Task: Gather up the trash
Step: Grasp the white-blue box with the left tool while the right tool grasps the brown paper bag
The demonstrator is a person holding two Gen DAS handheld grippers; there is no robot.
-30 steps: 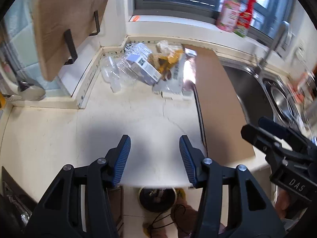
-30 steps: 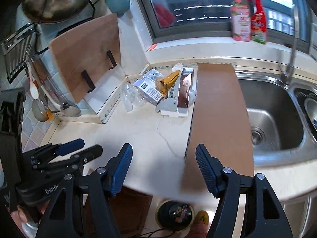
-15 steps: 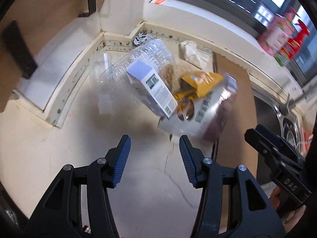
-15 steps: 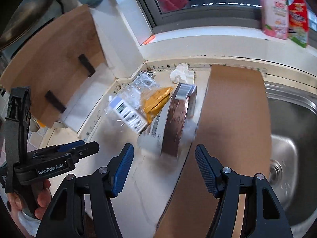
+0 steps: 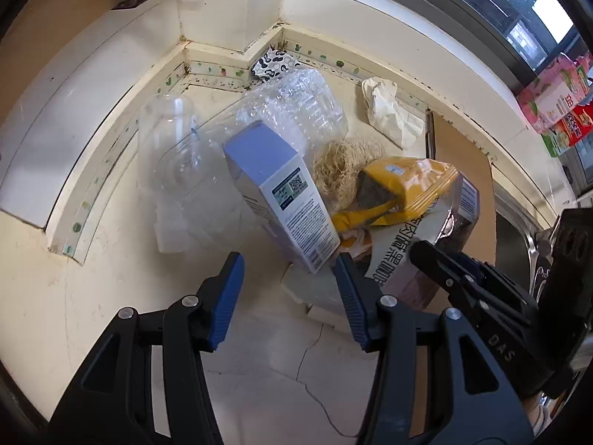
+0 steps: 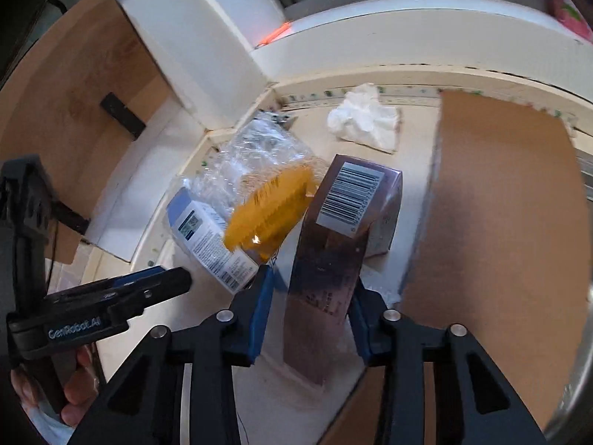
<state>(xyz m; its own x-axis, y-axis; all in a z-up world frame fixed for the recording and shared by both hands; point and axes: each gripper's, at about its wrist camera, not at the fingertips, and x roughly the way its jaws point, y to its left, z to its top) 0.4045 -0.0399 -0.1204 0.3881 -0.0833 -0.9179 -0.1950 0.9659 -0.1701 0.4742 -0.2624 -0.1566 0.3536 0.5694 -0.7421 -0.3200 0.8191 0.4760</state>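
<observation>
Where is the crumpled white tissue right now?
The crumpled white tissue lies at the counter's back edge, behind the brown carton, left of the cardboard sheet.

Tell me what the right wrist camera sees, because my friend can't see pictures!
The right gripper, open, reaches around a tall brown box with a barcode. Beside it lie a yellow bag, a white and blue carton, crinkly clear plastic and a crumpled tissue on the counter.
</observation>
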